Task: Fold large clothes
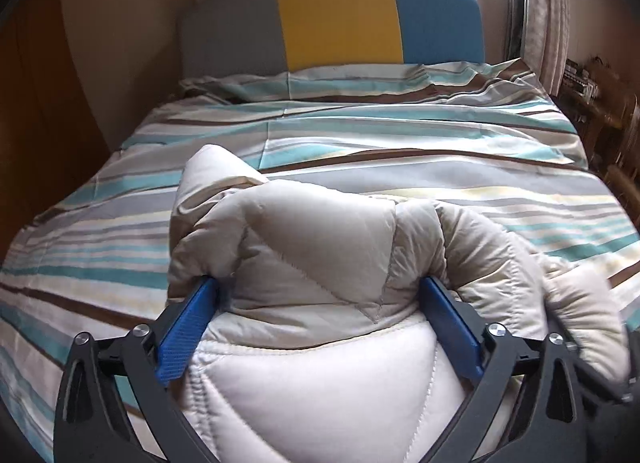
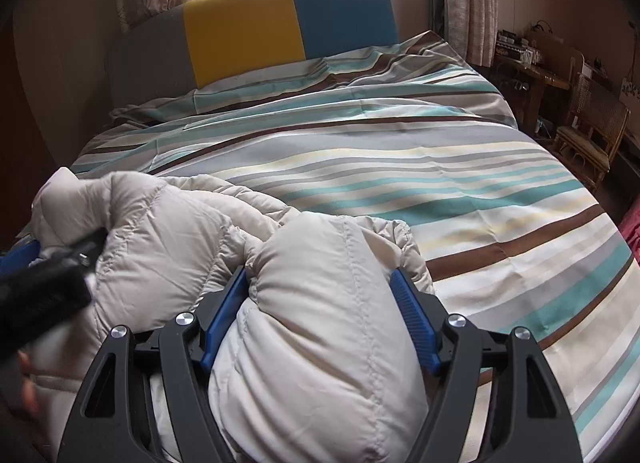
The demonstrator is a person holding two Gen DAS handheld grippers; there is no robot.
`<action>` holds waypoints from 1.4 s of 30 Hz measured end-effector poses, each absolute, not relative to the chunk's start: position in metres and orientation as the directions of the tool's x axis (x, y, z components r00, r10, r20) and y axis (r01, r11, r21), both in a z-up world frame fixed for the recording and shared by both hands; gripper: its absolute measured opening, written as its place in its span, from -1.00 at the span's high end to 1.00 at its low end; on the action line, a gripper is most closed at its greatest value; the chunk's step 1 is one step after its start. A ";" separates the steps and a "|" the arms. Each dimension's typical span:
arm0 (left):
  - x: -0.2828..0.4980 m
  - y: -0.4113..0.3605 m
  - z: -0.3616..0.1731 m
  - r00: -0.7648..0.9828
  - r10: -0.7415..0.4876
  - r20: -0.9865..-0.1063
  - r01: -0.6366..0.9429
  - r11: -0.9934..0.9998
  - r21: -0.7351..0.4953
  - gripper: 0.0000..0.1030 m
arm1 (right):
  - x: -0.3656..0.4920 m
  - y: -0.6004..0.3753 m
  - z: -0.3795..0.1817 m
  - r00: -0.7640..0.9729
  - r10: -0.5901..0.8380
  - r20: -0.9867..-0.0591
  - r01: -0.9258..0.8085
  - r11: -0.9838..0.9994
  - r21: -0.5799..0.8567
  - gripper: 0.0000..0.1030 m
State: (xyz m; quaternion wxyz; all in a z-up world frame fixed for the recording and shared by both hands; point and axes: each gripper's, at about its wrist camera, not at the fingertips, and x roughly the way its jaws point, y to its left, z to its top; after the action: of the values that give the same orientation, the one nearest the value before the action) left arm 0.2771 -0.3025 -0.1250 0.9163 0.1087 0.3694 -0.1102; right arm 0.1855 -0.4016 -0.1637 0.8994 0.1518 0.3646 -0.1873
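The left gripper (image 1: pixel 320 283) has its blue-padded jaws spread wide apart, and a fold of the pale beige quilted puffer jacket (image 1: pixel 316 231) swells up in the gap between them; the ribbed inner face of one pad shows bare beside the cloth, so the fabric lies loose there, not pinched. The right gripper (image 2: pixel 318 272) has its jaws clamped on a thick roll of the same jacket (image 2: pixel 160 231), whose padding bulges out above and below the pads. Between the left jaws the jacket shows a lighter, cream-white panel with stitched quilting lines nearest the camera, bordered by a ribbed seam, and a duller beige outer shell beyond it, gathered in soft humps. Just past both pairs of jaws the garment is bunched and partly doubled over, with a rounded puffy end rising at its far left and a sleeve-like tube trailing to the right of the left jaws. In the right wrist view the left gripper is a dark blur at the left edge, against the jacket. The whole garment rests on the near part of a bed with a duvet cover striped in teal, grey, cream and brown (image 2: pixel 440 183), which stretches smooth beyond the jaws. Farther off stands a padded headboard in grey, yellow and blue panels (image 1: pixel 340 19), a bright window with patterned curtains (image 2: pixel 472 3) behind it, and to the right a woven wooden chair (image 2: pixel 588 127).
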 end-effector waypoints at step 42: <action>0.282 -0.314 -0.132 0.703 -0.092 -0.706 0.335 0.917 0.214 -0.94 | 0.234 -0.418 -0.175 0.620 -0.208 -0.757 0.416 0.905 0.092 -0.49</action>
State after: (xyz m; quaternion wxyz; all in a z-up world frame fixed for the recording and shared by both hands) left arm 0.2817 -0.3142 -0.1322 0.9076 0.1657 0.3672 -0.1177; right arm 0.2340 -0.4178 -0.1746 0.8906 0.1303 0.3992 -0.1749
